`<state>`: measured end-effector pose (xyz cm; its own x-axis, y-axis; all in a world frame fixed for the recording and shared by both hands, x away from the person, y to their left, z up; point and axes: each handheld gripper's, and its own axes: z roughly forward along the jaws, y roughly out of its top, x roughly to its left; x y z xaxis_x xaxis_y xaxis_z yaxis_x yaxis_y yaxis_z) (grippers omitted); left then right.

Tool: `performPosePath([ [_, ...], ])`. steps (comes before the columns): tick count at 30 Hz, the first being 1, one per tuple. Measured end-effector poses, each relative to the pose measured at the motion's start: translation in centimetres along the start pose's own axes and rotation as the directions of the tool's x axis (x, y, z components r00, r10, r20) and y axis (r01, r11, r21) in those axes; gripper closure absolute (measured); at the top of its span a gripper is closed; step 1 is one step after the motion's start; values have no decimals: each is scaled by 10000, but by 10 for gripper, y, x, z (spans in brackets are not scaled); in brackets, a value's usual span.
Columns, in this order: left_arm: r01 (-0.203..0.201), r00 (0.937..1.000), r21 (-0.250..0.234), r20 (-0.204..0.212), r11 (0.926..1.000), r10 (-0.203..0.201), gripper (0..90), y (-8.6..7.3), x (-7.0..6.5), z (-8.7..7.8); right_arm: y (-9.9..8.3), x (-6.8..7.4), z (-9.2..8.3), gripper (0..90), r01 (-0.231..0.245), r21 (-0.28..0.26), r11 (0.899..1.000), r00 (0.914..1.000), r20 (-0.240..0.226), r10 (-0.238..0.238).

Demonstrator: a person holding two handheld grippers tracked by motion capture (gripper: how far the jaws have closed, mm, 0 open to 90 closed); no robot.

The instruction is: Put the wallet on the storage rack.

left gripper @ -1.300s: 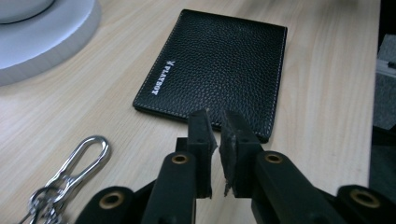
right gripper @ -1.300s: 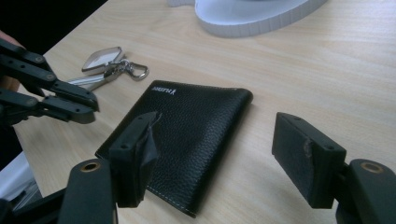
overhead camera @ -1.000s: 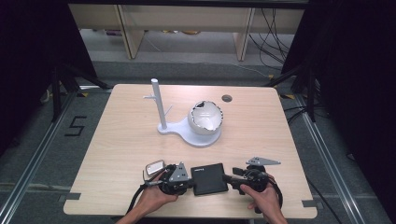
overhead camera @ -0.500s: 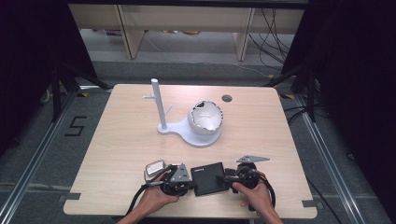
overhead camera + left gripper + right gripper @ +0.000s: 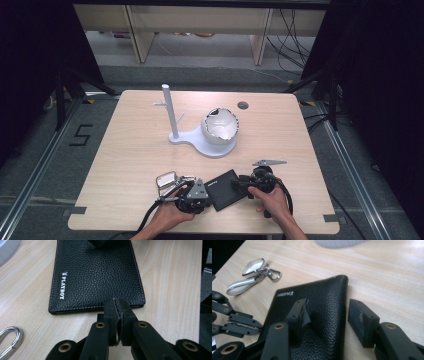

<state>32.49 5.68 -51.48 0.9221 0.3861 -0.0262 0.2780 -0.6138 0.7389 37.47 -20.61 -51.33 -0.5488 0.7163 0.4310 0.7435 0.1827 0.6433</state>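
Note:
A black leather wallet (image 5: 226,190) lies flat near the table's front edge, between my two grippers. My left gripper (image 5: 117,307) is shut, pad against pad, and its tips sit at the wallet's (image 5: 97,275) near edge. My right gripper (image 5: 329,310) is open and its jaws have just been closing. One jaw lies over the wallet's (image 5: 322,297) cover and the other stands on the wood beside its folded edge. In the high view the left gripper (image 5: 206,192) and the right gripper (image 5: 242,182) meet the wallet from opposite sides.
A key ring with a white strap and metal clip (image 5: 167,179) lies left of the wallet, also seen as the key ring (image 5: 254,275). A white stand (image 5: 215,147) with a post (image 5: 170,112) and a crumpled white bowl (image 5: 220,125) occupies the table's middle. A round hole (image 5: 243,105) is farther back.
My right gripper has moved left onto the wallet's edge and its jaws have narrowed. The left gripper and the wallet have stayed put.

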Motion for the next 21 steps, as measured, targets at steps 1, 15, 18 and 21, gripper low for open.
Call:
performPosePath([
  [1, -104, 9999, 122, -13, 9999, 105, 862, 0, 1, -1, 0, -1, 1, 520, -15, -33, 10000, 10000, -91, 14],
  [15, -302, 9993, 192, -223, 9994, 306, 861, 0, -2, -1, 1, -12, -8, 673, -1750, -77, 9845, 9736, -1502, 1719],
  [18, -396, 9988, 214, -268, 9990, 401, 860, 0, -2, -1, 1, -11, -8, 680, -1753, -68, 9845, 9742, -1455, 1725],
  [21, -461, 9985, 240, -295, 9986, 468, 860, 0, -1, -1, 1, -12, -9, 683, -1829, 48, 9831, 9694, -1659, 1812],
])
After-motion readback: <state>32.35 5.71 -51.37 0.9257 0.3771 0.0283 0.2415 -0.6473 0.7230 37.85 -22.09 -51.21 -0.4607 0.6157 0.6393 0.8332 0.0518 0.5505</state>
